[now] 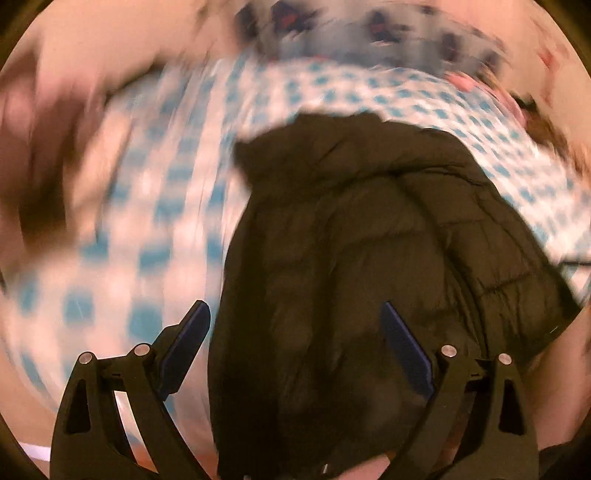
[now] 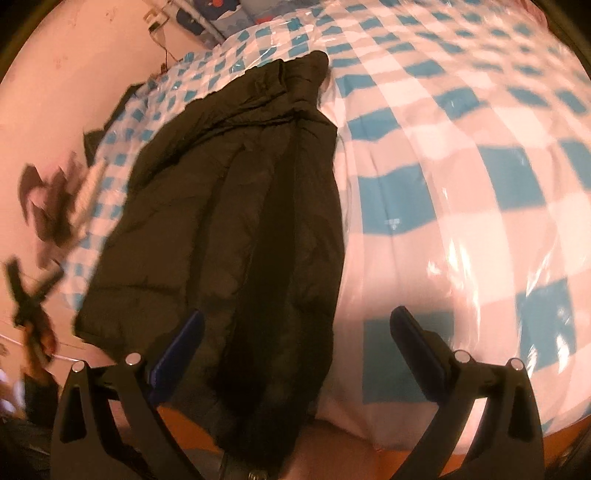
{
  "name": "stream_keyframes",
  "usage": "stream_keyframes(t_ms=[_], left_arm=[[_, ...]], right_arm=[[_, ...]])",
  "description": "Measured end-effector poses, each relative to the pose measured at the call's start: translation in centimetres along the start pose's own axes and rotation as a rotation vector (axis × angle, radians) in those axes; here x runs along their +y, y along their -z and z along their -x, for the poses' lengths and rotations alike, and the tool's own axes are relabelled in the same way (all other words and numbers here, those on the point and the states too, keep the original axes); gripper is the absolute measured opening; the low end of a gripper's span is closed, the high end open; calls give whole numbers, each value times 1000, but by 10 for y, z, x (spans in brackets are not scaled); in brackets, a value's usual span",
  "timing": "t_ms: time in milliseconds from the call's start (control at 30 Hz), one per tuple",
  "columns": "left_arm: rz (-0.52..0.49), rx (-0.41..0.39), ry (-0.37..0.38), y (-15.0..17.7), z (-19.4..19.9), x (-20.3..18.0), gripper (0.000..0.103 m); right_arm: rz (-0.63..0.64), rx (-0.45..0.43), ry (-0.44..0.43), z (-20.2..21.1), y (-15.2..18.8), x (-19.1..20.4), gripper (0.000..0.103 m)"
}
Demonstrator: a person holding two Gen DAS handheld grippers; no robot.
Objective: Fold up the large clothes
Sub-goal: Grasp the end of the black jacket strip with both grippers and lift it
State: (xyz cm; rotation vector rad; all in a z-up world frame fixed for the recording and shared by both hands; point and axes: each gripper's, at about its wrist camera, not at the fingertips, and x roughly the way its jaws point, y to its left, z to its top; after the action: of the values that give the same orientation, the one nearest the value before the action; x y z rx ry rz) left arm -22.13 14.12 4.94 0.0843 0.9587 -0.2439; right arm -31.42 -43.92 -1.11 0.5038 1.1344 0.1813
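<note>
Fisheye footage from the left wrist is showing a dark puffer jacket [image 1: 351, 266] lying on a bed covered by a blue-and-white checked sheet [image 1: 155, 236]. The left gripper [image 1: 295, 314] is hanging over the jacket's near end with its jaws spread wide and gripping nothing; its blue-padded fingers [image 1: 406, 343] are standing apart, one over the sheet just beside the jacket's edge, the other over the quilted fabric. Heavy blur is smearing the sheet and the far background, where patterned bedding [image 1: 369, 26] is lying beyond the checks; what else is there cannot be told.

From the right wrist, the jacket [image 2: 229, 206] is stretching lengthwise away from the camera, folded into a long narrow shape, its collar end at the far side. It is lying along the left part of the checked sheet [image 2: 461, 192], whose surface is looking glossy. The right gripper [image 2: 295, 321] is hovering over the jacket's near edge, jaws wide and holding nothing, one finger over the jacket and the other over bare sheet. A pinkish wall [image 2: 66, 66] is running along the bed's left side.
</note>
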Motion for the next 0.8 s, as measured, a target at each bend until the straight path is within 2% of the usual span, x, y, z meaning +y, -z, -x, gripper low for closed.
stream_keyframes(t_ms=[133, 200, 267, 400, 500, 733, 800], left_arm=[[309, 124, 140, 42, -16, 76, 89], [412, 157, 186, 64, -23, 99, 89], [469, 174, 208, 81, -27, 108, 89], [510, 183, 269, 99, -33, 106, 89], [570, 195, 354, 106, -43, 106, 89], [637, 246, 472, 100, -69, 93, 89], [640, 254, 486, 100, -72, 88, 89]], right_arm=[[-44, 10, -90, 4, 7, -8, 97], [-55, 25, -128, 3, 11, -10, 97], [-53, 50, -140, 0, 15, -8, 97], [-41, 99, -155, -10, 26, -3, 97], [-29, 123, -185, -13, 33, 3, 97], [-15, 153, -231, -20, 40, 15, 97], [-7, 152, -233, -22, 41, 18, 96]])
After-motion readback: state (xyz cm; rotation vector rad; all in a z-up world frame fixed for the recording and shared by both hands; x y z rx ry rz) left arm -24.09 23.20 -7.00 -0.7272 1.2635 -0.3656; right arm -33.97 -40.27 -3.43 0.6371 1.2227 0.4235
